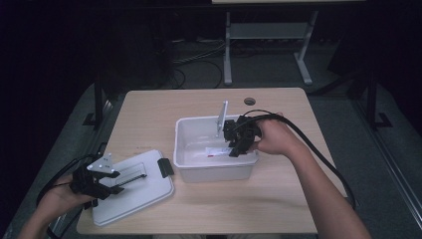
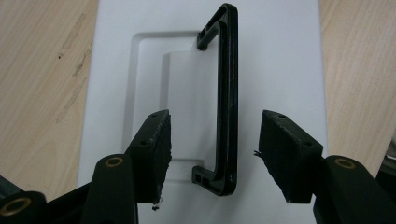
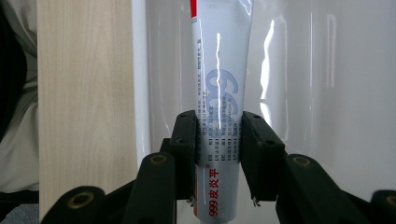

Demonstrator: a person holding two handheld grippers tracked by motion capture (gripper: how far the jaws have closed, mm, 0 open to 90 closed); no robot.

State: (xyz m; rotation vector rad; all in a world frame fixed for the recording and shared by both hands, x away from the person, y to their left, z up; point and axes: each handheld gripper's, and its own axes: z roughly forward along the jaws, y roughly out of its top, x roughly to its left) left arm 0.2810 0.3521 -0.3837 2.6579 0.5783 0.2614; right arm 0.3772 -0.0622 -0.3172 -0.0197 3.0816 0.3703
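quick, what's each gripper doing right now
left gripper: jaws open, either side of the black handle on the white lid, not pressing it.
right gripper: jaws shut on the white tube.

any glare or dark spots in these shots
Right gripper view: bright streaks of glare on the tube and the bin's wall. High view: the table is lit, the room behind is nearly black. Left gripper view: even light, the lid and its handle sharp.
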